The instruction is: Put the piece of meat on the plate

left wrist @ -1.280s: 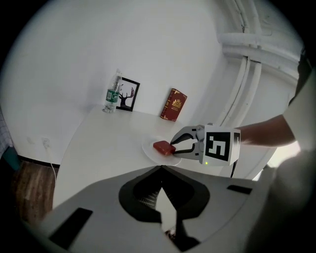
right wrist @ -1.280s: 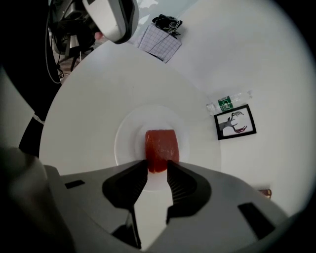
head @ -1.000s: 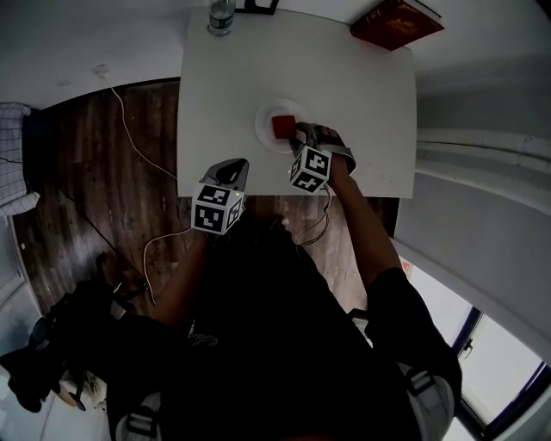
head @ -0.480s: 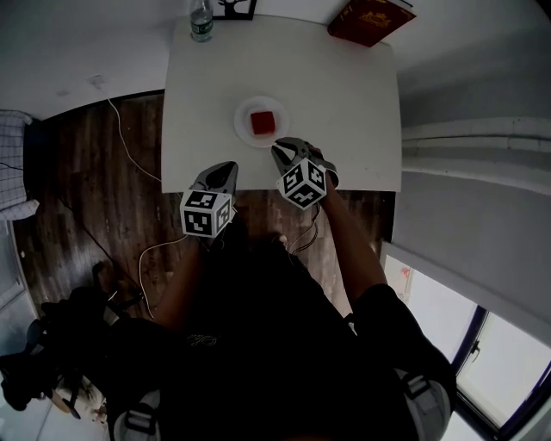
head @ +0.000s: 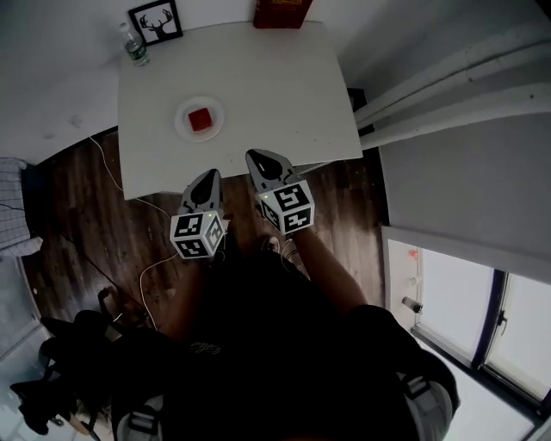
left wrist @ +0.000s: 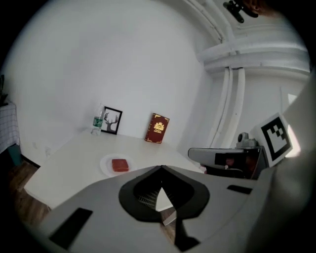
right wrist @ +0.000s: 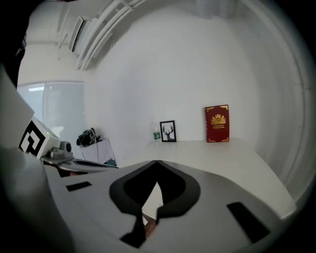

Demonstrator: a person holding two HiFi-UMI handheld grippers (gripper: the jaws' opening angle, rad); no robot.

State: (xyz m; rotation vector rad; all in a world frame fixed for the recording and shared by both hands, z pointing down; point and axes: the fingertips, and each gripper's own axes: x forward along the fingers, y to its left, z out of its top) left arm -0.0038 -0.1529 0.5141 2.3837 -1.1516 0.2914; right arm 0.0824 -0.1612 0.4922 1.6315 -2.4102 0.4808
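Note:
A red piece of meat (head: 201, 119) lies on a small white plate (head: 184, 126) on the white table (head: 275, 95). In the left gripper view the meat (left wrist: 120, 164) and plate (left wrist: 105, 166) sit ahead and to the left. My left gripper (head: 209, 177) is shut and empty, held off the table's near edge. Beside it my right gripper (head: 256, 158) is also shut with nothing in it, its tip just over that edge. Both jaw pairs meet at the tips, seen in the left gripper (left wrist: 161, 168) and right gripper (right wrist: 156, 161) views.
A water bottle (head: 133, 45) and a framed deer picture (head: 157, 21) stand at the table's far left corner. A red book (head: 281, 13) stands at the far edge. Wooden floor with a white cable (head: 105, 164) lies left; a white wall rises to the right.
The right gripper has let go of the meat on the plate, drawn back toward me and shut. The left gripper has also pulled back. Both now hang off the near table edge.

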